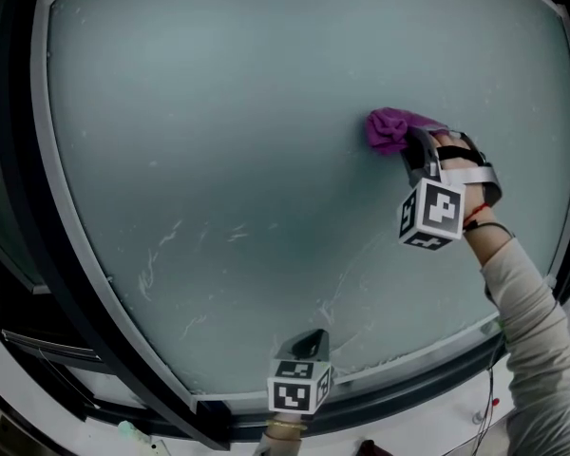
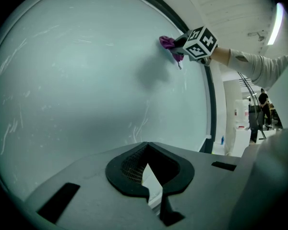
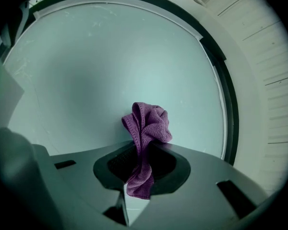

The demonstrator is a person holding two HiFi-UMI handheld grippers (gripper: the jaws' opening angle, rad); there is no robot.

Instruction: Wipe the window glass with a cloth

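The window glass [image 1: 247,150] is a large frosted pane that fills the head view. A crumpled purple cloth [image 1: 389,129] is pressed against its upper right part, and my right gripper [image 1: 410,148] is shut on it. In the right gripper view the cloth [image 3: 146,123] bunches up above the jaws, with a tail hanging down between them. My left gripper [image 1: 310,342] is low at the pane's bottom edge, shut with nothing in it, and points at the glass [image 2: 86,80]. From the left gripper view the cloth [image 2: 169,44] and the right gripper's marker cube [image 2: 200,43] show at the upper right.
White smear marks [image 1: 161,253] streak the lower left of the glass, and more [image 1: 334,302] show near the bottom middle. A dark frame [image 1: 62,255] rims the pane, with a pale sill [image 1: 427,416] below. A person [image 2: 262,100] stands far off to the right.
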